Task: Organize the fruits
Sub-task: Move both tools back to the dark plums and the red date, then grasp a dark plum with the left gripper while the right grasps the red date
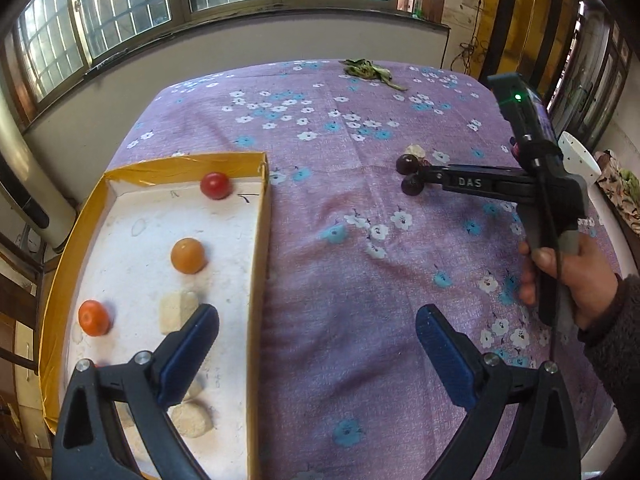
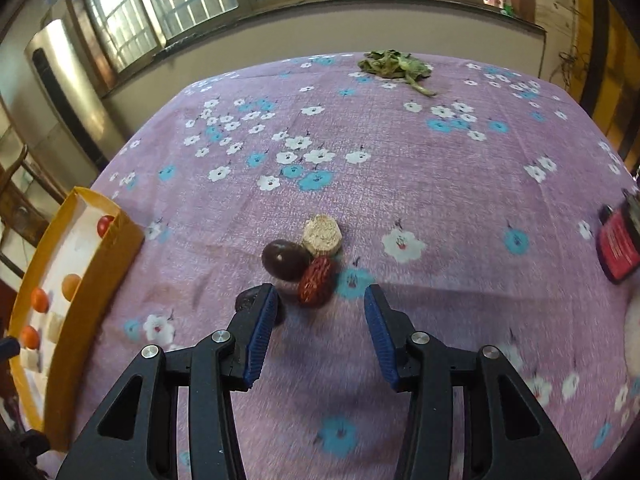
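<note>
My left gripper (image 1: 318, 322) stands wide open with nothing between its pads, straddling the right wall of a yellow-rimmed box (image 1: 258, 264). The box holds a red tomato (image 1: 215, 185), an orange fruit (image 1: 188, 255), an orange tomato (image 1: 94, 317) and pale biscuit pieces (image 1: 178, 310). My right gripper (image 2: 320, 310) is open just short of a cluster: a red date (image 2: 316, 280), a dark plum (image 2: 286, 260) and a round biscuit (image 2: 322, 235). The date lies at its fingertips, untouched. Another dark fruit (image 2: 245, 302) is half hidden behind the left finger.
Wilted greens (image 2: 394, 64) lie at the table's far edge. A red and black object (image 2: 618, 244) sits at the right edge. A hand (image 1: 568, 276) holds the right gripper (image 1: 424, 174) over the purple flowered cloth (image 1: 340, 240). The box (image 2: 92, 276) is at the left.
</note>
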Demonstrator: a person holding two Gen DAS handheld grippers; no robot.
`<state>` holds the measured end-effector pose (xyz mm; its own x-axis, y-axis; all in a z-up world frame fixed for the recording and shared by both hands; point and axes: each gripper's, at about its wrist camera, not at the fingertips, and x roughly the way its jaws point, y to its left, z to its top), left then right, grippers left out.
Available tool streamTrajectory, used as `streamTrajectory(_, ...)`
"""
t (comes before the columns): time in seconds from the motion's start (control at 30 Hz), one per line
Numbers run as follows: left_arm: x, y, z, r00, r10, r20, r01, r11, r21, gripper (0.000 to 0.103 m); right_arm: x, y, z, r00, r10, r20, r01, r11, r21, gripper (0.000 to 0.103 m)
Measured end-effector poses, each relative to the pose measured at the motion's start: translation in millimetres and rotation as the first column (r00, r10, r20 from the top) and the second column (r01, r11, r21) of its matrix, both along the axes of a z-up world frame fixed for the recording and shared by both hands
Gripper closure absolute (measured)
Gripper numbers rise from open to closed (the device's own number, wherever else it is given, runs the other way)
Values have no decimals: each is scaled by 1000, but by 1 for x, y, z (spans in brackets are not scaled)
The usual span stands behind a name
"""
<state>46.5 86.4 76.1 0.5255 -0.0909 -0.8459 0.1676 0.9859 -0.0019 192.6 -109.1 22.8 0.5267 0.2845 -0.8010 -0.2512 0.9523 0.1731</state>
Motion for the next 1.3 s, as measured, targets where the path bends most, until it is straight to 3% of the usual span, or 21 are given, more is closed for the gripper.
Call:
streamTrajectory(0.17, 13, -13, -4, 1000, -5, -13, 5, 1000, 14, 3, 9, -1, -3, 998, 54, 17, -54, 999, 8, 77)
streamTrajectory(0.27, 24, -25, -7, 1000, -14, -21, 14, 1000, 20, 3, 11, -5, -5, 997, 71, 1, -71, 996, 51, 78)
streamTrajectory(0.33, 30, -33, -10, 999, -20, -34, 22, 999, 33, 3, 15, -13, -7, 995, 88, -46, -81, 986, 147, 77)
streamTrajectory(0.4, 33, -39, -12, 999, -31, -42, 32, 999, 27, 3, 13, -17, -8, 977, 182, -111, -144, 946, 290, 76)
streamTrajectory(0.43, 33, -41, -12, 999, -36, -41, 37, 999, 25, 3, 9, -16, -4, 971, 216, -106, -177, 940, 291, 76)
streamTrajectory(0.53, 38, -47, -15, 998, -43, -47, 45, 998, 41, 3, 3, -15, 7, 982, 188, -29, -183, 974, 131, 76)
streamTrajectory(0.7, 45, -47, -18, 998, -29, -62, 31, 999, 34, 3, 1, -5, 3, 975, 224, -10, -223, 973, 57, 74)
streamTrajectory(1.0, 46, -50, -25, 996, -30, -82, 34, 998, 46, 3, 13, -4, -7, 962, 270, -34, -263, 955, 139, 73)
streamTrajectory(1.1, 50, -51, -29, 995, -23, -94, 26, 999, 29, 3, 10, -3, -7, 956, 291, -35, -286, 952, 106, 83)
streamTrajectory(1.23, 57, -55, -31, 996, -22, -81, 25, 999, 34, 3, -4, -7, -3, 971, 241, 3, -240, 970, -25, 85)
streamTrajectory(1.3, 63, -59, -30, 997, -28, -68, 29, 999, 24, 3, -11, -17, 1, 978, 209, 9, -209, 977, -30, 85)
